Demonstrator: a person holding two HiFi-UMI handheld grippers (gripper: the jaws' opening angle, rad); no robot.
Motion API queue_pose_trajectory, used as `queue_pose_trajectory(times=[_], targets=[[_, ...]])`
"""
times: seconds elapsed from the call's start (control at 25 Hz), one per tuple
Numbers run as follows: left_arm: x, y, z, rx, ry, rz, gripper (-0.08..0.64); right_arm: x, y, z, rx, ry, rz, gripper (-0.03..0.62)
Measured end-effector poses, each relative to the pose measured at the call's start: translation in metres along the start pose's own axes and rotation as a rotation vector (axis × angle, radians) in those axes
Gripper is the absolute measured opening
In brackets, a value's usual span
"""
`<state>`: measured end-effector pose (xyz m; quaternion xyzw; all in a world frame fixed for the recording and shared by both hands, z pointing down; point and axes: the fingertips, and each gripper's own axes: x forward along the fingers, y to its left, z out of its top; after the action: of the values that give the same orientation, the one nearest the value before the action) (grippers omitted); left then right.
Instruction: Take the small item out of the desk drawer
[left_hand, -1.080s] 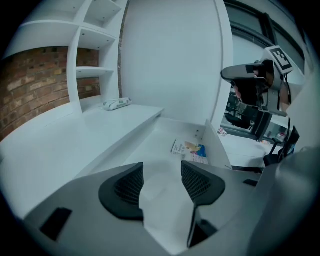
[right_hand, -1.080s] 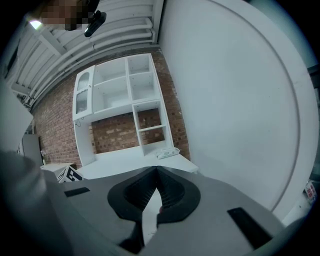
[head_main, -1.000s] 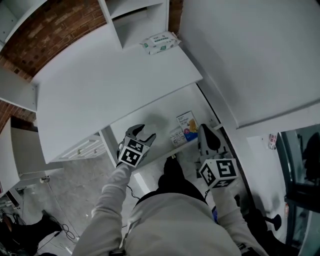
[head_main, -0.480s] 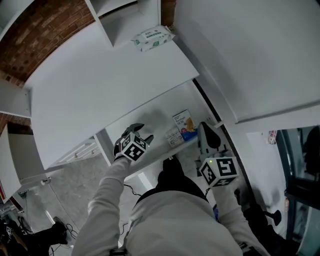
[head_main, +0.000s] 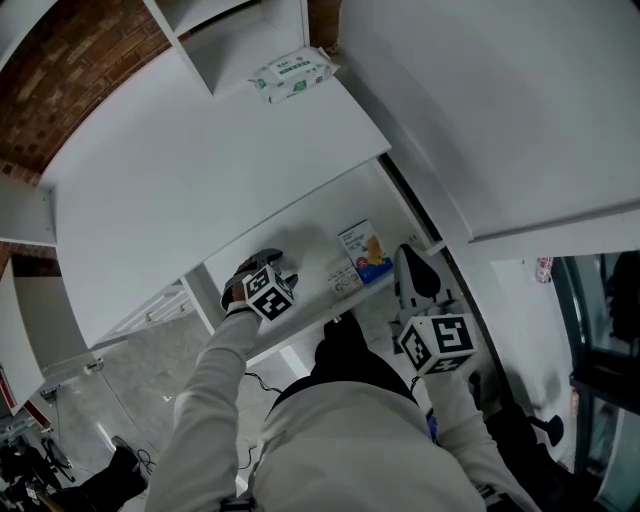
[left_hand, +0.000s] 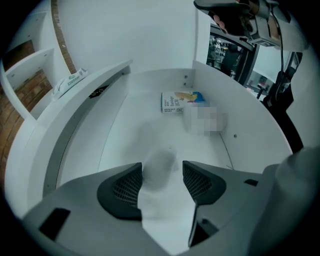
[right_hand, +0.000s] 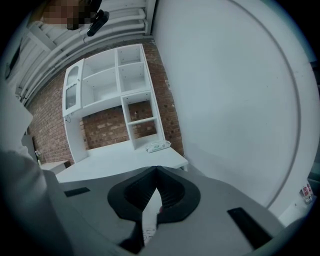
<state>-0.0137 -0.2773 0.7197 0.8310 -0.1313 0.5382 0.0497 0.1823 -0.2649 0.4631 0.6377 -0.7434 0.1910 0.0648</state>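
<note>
In the drawer (left_hand: 135, 125): one box (head_main: 362, 247), one small item (head_main: 346, 279).
Left gripper (left_hand: 162, 182): jaws just been opening, wide, empty.
Right gripper (right_hand: 156, 192): closed, empty.
Desk (head_main: 200, 170): white; brick wall (head_main: 90, 60).

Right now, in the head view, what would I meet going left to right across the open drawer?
The left gripper, its jaws just opened wider with nothing between them, then the colourful box, then the right gripper.
</note>
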Motion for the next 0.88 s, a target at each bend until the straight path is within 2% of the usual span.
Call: queue_pose_trajectory(times=[0.28, 0.44, 0.88], targets=[[0.012, 0.013, -0.005, 0.007, 0.058, 0.004, 0.261, 0.002, -0.007, -0.002, 0.006, 0.01, -0.008, 0.028], [0.022, 0.018, -0.012, -0.002, 0.091, 0.012, 0.236, 0.003, -0.011, -0.003, 0.009, 0.014, -0.014, 0.028], [0.023, 0.015, -0.011, -0.019, 0.109, 0.024, 0.19, 0.004, -0.009, -0.007, 0.011, 0.028, -0.006, 0.028]])
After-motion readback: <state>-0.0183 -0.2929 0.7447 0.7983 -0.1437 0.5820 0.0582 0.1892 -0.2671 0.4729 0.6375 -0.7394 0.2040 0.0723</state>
